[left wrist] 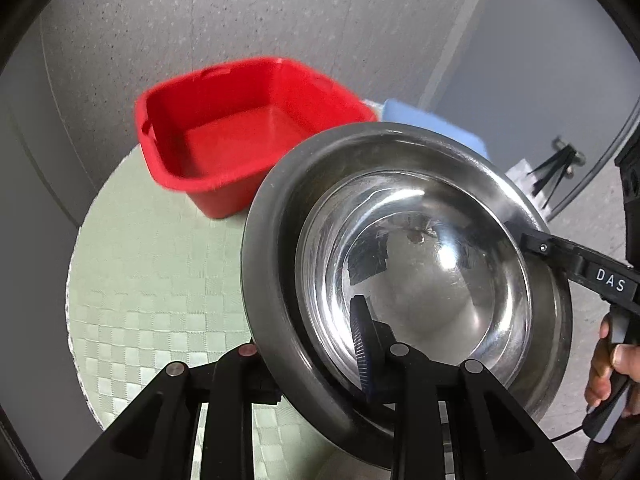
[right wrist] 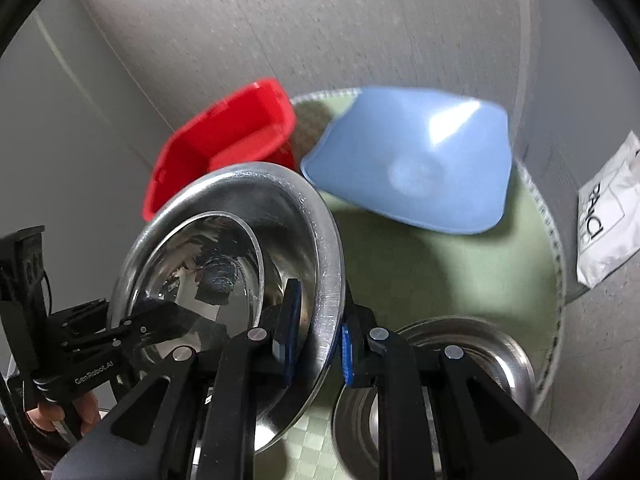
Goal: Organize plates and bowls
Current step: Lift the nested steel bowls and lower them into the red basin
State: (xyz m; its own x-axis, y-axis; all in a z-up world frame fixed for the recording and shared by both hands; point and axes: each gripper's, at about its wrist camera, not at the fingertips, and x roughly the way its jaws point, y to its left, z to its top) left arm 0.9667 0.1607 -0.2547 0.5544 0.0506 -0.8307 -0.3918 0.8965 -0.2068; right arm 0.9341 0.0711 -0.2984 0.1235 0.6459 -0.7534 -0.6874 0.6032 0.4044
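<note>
A steel bowl (left wrist: 420,264) is held tilted above the round green mat (left wrist: 140,272). My left gripper (left wrist: 316,356) is shut on its near rim, one blue pad inside the bowl. My right gripper (right wrist: 316,340) is shut on the opposite rim of the same bowl (right wrist: 240,264); its finger shows in the left wrist view (left wrist: 568,256). An empty red tub (left wrist: 240,136) stands behind the bowl. An upturned blue tub (right wrist: 416,160) lies to the red tub's right. A second steel bowl (right wrist: 452,380) sits on the mat below my right gripper.
The mat (right wrist: 420,264) covers a round table, its edge close on the right. A white bag (right wrist: 608,212) lies on the speckled floor beyond it. A grey door and wall stand at the left.
</note>
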